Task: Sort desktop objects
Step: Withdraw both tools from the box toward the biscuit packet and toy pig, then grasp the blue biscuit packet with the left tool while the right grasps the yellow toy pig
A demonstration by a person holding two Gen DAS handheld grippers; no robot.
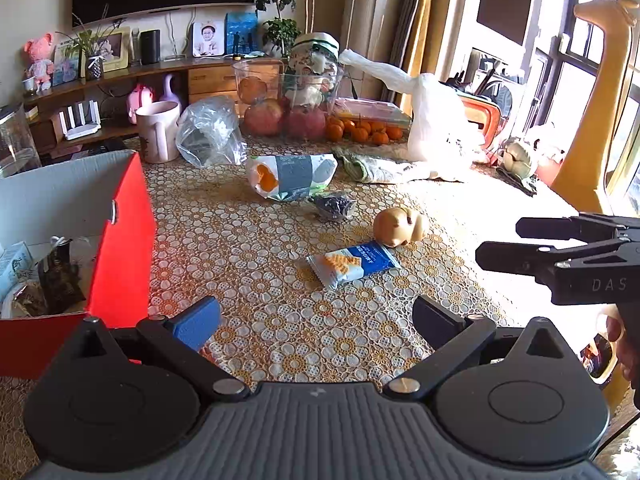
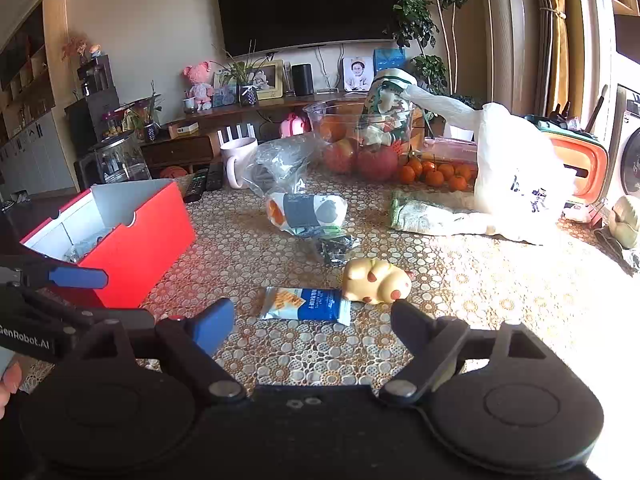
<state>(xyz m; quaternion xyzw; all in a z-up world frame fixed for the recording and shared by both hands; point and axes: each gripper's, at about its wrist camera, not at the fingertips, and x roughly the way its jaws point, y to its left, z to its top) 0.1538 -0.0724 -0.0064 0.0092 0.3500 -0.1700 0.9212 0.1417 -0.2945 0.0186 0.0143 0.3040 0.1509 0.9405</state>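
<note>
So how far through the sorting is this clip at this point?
Partly done: the red box already holds a few packets. Nothing is in hand; the left gripper and right gripper are both open and empty. Still loose on the table: the blue biscuit packet, the yellow toy, a dark small packet and the larger snack bag.

Blue/white snack pkt (image 2: pixel 306 305) flat on table, touching cream pig toy (image 2: pixel 376 281); red box (image 2: pixel 132 240) left

We see a dark television (image 2: pixel 308 4) on a pale wall above a wooden sideboard (image 2: pixel 256 110); yellow curtains (image 2: pixel 560 32) frame a bright window (image 1: pixel 592 40) on the right.
</note>
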